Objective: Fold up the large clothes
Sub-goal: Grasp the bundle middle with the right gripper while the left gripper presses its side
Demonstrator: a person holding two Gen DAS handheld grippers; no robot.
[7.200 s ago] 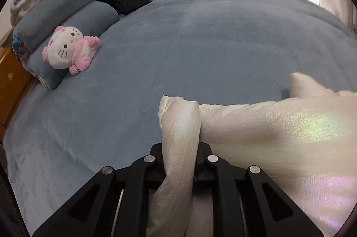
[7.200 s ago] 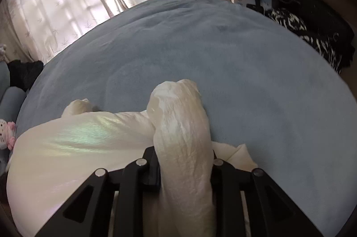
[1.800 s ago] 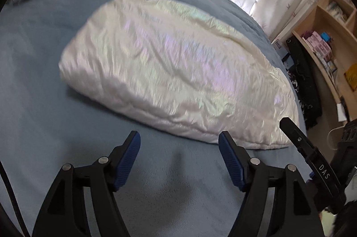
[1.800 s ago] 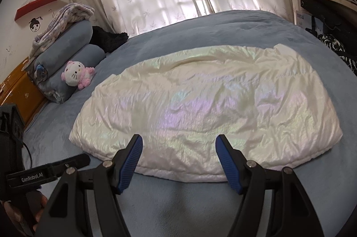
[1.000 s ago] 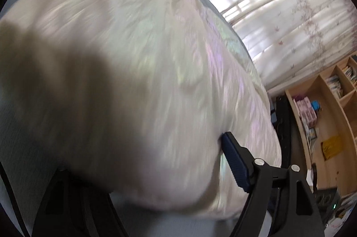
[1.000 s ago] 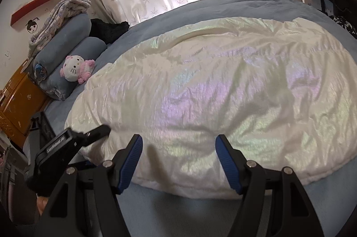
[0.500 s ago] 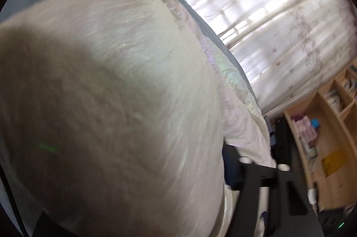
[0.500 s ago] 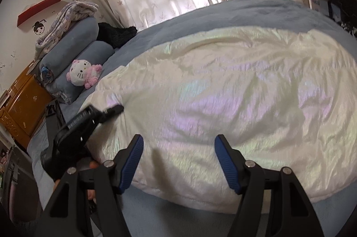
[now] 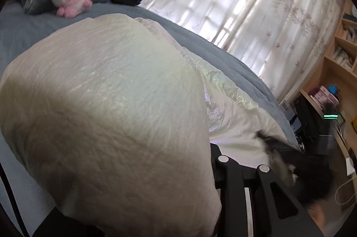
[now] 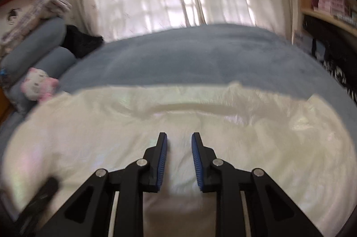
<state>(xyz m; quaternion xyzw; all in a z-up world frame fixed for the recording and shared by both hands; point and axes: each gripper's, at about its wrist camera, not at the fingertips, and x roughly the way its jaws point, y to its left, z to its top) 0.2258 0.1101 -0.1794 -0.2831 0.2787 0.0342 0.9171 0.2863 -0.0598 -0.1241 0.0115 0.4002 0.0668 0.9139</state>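
Fold under way on the bed point(image 10: 200, 54) — the left gripper point(image 9: 200, 170) closing on the near edge of the iridescent white puffer jacket point(image 10: 245, 125), the right gripper point(image 10: 179, 161) closing empty above it — next needs its own grip

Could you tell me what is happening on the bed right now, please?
A person with a gripper in each hand is folding a shiny white padded jacket on a blue bed. The left gripper is closing on a lifted fold that fills its view. The right gripper is closing just above the jacket, nothing visibly pinched.
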